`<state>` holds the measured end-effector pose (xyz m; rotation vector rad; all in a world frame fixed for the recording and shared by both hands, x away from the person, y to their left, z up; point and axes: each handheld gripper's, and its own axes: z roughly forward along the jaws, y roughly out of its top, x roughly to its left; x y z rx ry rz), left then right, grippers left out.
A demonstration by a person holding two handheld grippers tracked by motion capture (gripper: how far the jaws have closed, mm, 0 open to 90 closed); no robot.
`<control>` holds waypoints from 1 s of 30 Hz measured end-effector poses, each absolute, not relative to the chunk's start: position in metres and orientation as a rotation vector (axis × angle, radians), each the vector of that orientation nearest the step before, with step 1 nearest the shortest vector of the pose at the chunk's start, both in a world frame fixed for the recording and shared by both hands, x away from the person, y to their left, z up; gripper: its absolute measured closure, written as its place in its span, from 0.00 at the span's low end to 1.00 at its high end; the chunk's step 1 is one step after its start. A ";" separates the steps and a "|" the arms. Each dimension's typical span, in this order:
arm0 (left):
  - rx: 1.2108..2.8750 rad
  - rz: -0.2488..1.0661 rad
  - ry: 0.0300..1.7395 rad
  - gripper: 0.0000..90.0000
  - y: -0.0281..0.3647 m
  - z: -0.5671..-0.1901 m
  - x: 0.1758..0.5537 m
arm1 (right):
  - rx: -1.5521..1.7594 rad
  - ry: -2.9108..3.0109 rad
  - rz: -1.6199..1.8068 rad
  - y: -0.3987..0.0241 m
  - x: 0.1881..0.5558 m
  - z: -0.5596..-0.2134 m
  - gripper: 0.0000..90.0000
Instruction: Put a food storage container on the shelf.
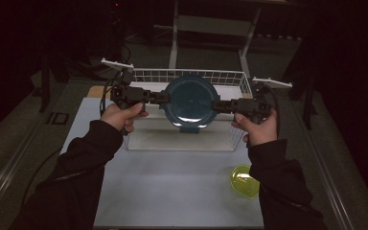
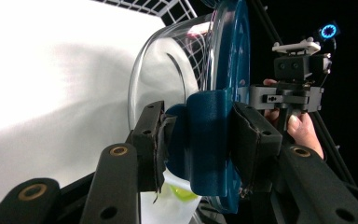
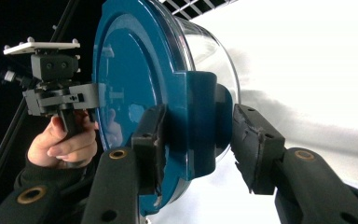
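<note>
At the centre of the high view a round glass container (image 1: 190,101) with a blue lid (image 1: 189,98) hung in the air, tipped on its edge with the lid facing the camera, just in front of the white wire basket (image 1: 191,76) and above the white counter (image 1: 172,187); the left gripper (image 1: 165,97) held it at its left edge and the right gripper (image 1: 216,105) at its right edge.

In the left gripper view the jaws were clamped on a blue latch tab (image 2: 209,140) of the lid, one pad on the glass side and one on the lid side; the clear bowl (image 2: 168,79) bulged toward the upper left of that frame. In the right gripper view the left-hand pad pressed on the lid at the opposite tab (image 3: 193,126), while the right-hand pad seemed to stand a little off the glass; whether that grip was fully closed I could not tell.

The step in hand looked like a two-handed carry of the container, probably to or from the basket; to do it well both hands had to travel together at one height, since a drift apart would pull the tabs, and a push inward could pop a latch; the right side wanted a firmer bite first. A yellow-green bowl (image 1: 244,181) sat at the lower right of the high view, well apart from the lift.
</note>
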<state>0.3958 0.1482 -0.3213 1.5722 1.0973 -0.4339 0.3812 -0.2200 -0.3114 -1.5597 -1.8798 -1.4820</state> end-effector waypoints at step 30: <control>1.509 -0.450 1.189 0.58 0.145 -0.345 0.439 | -1.729 -1.907 -1.412 -0.216 0.421 -0.310 0.70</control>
